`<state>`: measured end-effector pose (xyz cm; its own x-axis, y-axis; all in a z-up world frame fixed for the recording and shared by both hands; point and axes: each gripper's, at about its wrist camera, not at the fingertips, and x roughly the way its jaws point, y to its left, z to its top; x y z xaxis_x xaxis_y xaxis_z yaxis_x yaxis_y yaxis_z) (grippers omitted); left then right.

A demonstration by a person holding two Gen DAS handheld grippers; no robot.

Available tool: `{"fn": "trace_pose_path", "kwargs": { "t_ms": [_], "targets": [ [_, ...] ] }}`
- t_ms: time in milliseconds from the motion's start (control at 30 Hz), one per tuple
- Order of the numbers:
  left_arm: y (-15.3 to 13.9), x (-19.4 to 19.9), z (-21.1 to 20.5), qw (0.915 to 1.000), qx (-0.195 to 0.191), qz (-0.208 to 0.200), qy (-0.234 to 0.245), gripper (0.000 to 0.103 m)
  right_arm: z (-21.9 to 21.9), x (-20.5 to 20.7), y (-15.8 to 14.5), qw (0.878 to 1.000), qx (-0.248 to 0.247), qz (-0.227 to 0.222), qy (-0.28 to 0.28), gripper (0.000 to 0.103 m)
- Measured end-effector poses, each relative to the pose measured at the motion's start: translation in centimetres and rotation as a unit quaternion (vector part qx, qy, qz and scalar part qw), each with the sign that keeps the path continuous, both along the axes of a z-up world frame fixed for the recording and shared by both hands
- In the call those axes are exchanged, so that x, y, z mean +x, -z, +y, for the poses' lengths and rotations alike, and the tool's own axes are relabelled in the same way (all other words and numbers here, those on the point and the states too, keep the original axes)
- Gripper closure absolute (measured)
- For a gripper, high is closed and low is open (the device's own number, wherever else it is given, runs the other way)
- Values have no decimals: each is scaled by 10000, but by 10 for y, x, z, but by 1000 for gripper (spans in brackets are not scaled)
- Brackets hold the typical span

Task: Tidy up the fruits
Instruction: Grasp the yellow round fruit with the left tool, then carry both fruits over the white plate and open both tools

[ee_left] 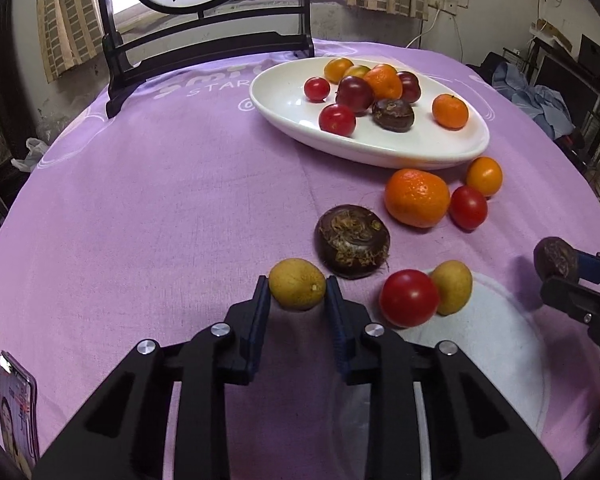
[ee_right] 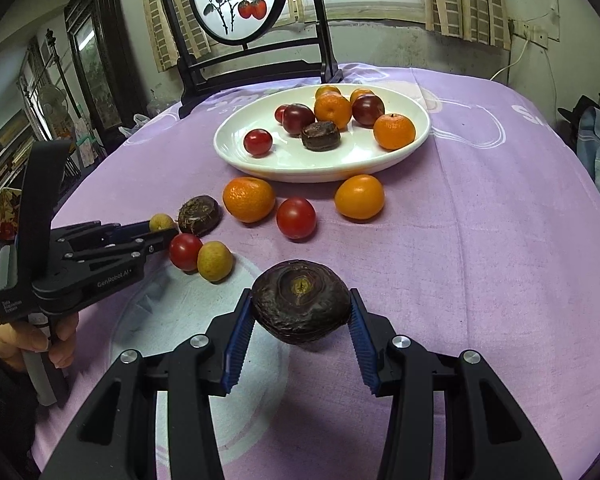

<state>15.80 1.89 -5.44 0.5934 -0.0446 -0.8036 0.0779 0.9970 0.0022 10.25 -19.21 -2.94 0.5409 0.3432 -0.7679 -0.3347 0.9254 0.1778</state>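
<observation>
The left gripper (ee_left: pixel 297 290) has its jaws closed on a small yellow longan (ee_left: pixel 297 289), one pad touching each side of the fruit, which sits low against the purple cloth (ee_left: pixel 160 200) covering the desk. Only the tips of the jaws reach the fruit; most of it shows beyond them. In the right wrist view the same gripper (ee_right: pixel 165 229) comes in from the left with the longan (ee_right: pixel 162 222) at its tip, a hand (ee_right: pixel 28 336) wrapped round its handle.

Just beyond the longan lies a dark water chestnut (ee_left: pixel 353 241), close to it, though contact cannot be told. To its right a red cherry tomato (ee_left: pixel 409 298) and a second longan (ee_left: pixel 452 288) lie together on a white patch of the cloth.

The right gripper (ee_right: pixel 302 312) grips another water chestnut (ee_right: pixel 300 302) between its blue pads, one on each side, and the fruit looks lifted clear of the cloth.

Farther back a mandarin (ee_left: pixel 417 198), a tomato (ee_left: pixel 468 207) and a small orange fruit (ee_left: pixel 484 176) lie on the cloth just in front of the white oval dish (ee_left: pixel 284 112), which holds more tomatoes, mandarins, dark plums and a water chestnut.
</observation>
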Motion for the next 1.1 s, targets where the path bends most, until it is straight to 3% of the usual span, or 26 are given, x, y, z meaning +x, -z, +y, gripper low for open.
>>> {"fn": "trace_pose_path", "kwargs": {
  "t_ms": [200,333,433,567,867,933,967,1000,1100],
  "targets": [
    [-36,-19,-1,9993,-178,-328,69,76,-7,-4,-12,9993,214,-257,180,56],
    [-73,-17,-11,9968,-281,-705,231,76,-12,-4,-36,9963,724,-433,178,56],
    [-90,5,-23,9959,-384,-774,284,76,-8,8,-54,9955,535,-766,174,56],
    [-82,54,-36,9967,-499,-601,206,76,1,47,-56,9950,76,-977,210,56],
    [-41,124,-57,9994,-342,-61,18,75,14,115,-18,9960,-487,-700,263,55],
    [-36,132,-56,9990,-442,78,-56,58,14,125,-11,9964,-517,-610,266,54],
    [-37,133,-55,9986,-518,68,-122,37,13,128,-9,9966,-504,-574,303,49],
    [-40,131,-53,9982,-568,16,-182,30,10,129,-8,9966,-483,-558,363,48],
    [-49,122,-50,9978,-637,-123,-115,30,2,124,-11,9971,-335,-532,422,47]
  ]
}}
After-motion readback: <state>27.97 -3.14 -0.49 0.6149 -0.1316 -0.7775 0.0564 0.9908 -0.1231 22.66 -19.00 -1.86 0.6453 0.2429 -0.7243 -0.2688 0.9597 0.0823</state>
